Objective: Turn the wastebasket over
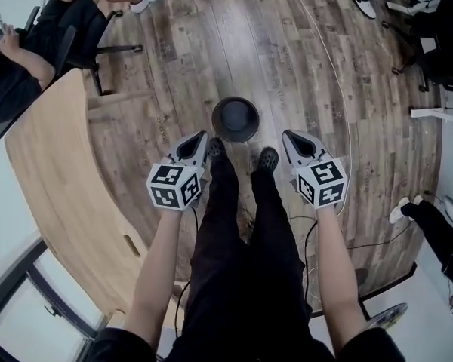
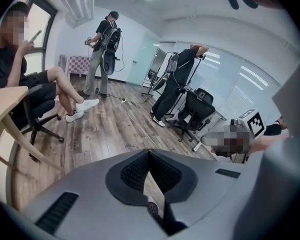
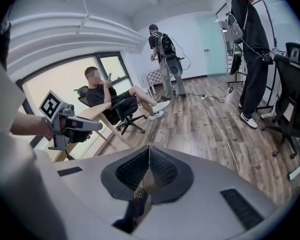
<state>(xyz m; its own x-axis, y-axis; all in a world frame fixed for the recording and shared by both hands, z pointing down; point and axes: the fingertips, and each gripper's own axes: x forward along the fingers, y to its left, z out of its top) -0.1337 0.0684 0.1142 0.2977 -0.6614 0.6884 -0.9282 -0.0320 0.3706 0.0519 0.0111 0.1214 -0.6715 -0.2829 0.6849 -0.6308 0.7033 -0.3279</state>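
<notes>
The dark wastebasket (image 1: 235,119) stands on end on the floor (image 1: 287,66), just ahead of the person's shoes (image 1: 268,157) and between the left gripper (image 1: 199,137) and right gripper (image 1: 290,136), both with jaws pressed together and empty, the left one slightly nearer.

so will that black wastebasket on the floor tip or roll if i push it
The wastebasket looks round, so once tipped it would probably roll on the smooth wooden floor. It seems a plain dark bin, likely light, and may slide before tipping.
</notes>
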